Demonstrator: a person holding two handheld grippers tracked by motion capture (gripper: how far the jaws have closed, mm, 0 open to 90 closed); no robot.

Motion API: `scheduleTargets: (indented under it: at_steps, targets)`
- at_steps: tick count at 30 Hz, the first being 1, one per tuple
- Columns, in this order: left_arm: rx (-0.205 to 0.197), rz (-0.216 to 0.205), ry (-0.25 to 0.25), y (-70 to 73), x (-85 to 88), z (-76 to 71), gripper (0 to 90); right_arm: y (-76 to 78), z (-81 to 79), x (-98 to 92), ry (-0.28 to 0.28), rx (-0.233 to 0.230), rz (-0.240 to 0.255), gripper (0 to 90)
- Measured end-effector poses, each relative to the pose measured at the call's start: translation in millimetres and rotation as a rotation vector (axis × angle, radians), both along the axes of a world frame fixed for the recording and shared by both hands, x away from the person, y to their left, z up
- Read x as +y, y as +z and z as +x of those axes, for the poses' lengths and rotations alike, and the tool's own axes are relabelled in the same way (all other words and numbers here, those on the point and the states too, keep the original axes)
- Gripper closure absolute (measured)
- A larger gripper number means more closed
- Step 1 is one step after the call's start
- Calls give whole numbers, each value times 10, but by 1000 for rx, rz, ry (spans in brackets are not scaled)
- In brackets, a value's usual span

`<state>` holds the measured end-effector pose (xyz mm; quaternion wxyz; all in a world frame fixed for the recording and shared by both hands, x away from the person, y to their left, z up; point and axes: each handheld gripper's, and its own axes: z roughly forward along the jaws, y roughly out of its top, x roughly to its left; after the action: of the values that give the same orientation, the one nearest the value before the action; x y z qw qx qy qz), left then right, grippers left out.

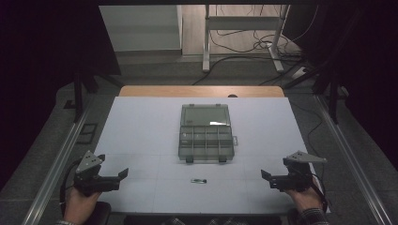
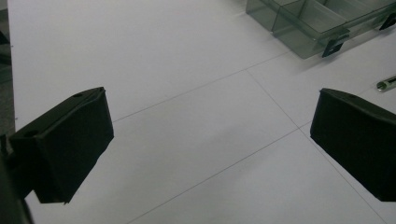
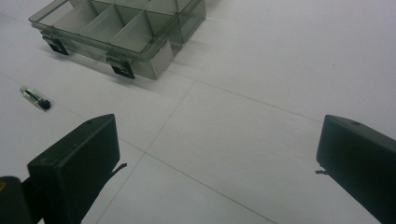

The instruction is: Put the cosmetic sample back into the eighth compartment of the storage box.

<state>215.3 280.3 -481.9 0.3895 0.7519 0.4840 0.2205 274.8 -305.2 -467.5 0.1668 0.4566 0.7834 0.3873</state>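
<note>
The small clear lighter (image 1: 199, 180) lies flat on the white table (image 1: 141, 126), low in the middle of the high view, just below the compartment box (image 1: 205, 139) and apart from it. The box is smoky transparent plastic, its lid folded back toward the top of the frame, two dark latches on its near edge.

The left gripper (image 1: 123, 174) hovers at the lower left of the high view, held by a hand (image 1: 80, 204), its jaws spread wide with nothing between them; in the left gripper view bare table shows in the gap, and the lighter's tip sits at the right edge. The right gripper (image 1: 265, 176) is at the lower right, held by the other hand (image 1: 307, 199), jaws equally wide and empty. In the right gripper view the lighter lies at the left of the frame, below the box's latches.
</note>
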Motion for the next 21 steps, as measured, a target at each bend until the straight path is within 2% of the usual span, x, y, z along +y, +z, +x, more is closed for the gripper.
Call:
scheduleTargets:
  at_steps: [6,11,21]
  targets:
    - [-4,6,-5,2,-12,-2,0,-1,2,13,7,-2,-14,0]
    - [0,-22,-11,0,15,6,0,-7,10,26,14,13,-21,0]
    - [8,-21,-19,-5,14,14,0,-10,19,43,31,21,-32,0]
